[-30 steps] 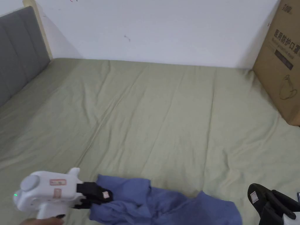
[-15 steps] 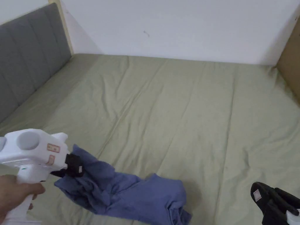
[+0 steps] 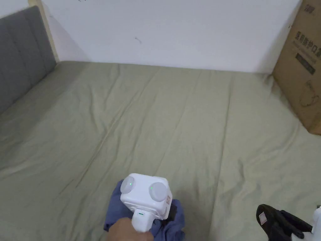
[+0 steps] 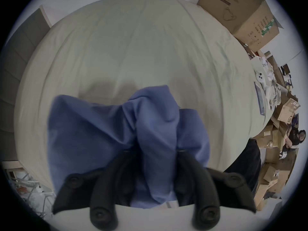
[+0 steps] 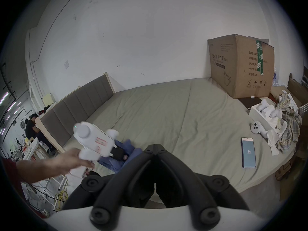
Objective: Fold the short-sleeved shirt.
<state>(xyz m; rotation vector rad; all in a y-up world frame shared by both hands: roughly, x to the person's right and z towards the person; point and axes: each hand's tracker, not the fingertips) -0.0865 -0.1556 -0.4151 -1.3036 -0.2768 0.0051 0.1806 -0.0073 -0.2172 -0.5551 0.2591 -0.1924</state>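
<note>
The blue short-sleeved shirt is gathered into a bunch near the front edge of the green bed sheet. My left gripper is shut on a thick fold of it, with cloth spilling out on both sides of the jaws. In the head view its white body hangs over the shirt and hides most of it; a hand holds the handle. My right gripper is shut with nothing in it, off to the right of the shirt, at the lower right of the head view.
A large cardboard box stands at the bed's far right corner. A grey padded headboard runs along the left. On the right edge lie a phone, a white controller and plaid clothing.
My left gripper has carried the shirt from the left to the middle front of the bed and turned its back upward; the shirt went from trailing out to bunched under it. The right gripper barely moved.
</note>
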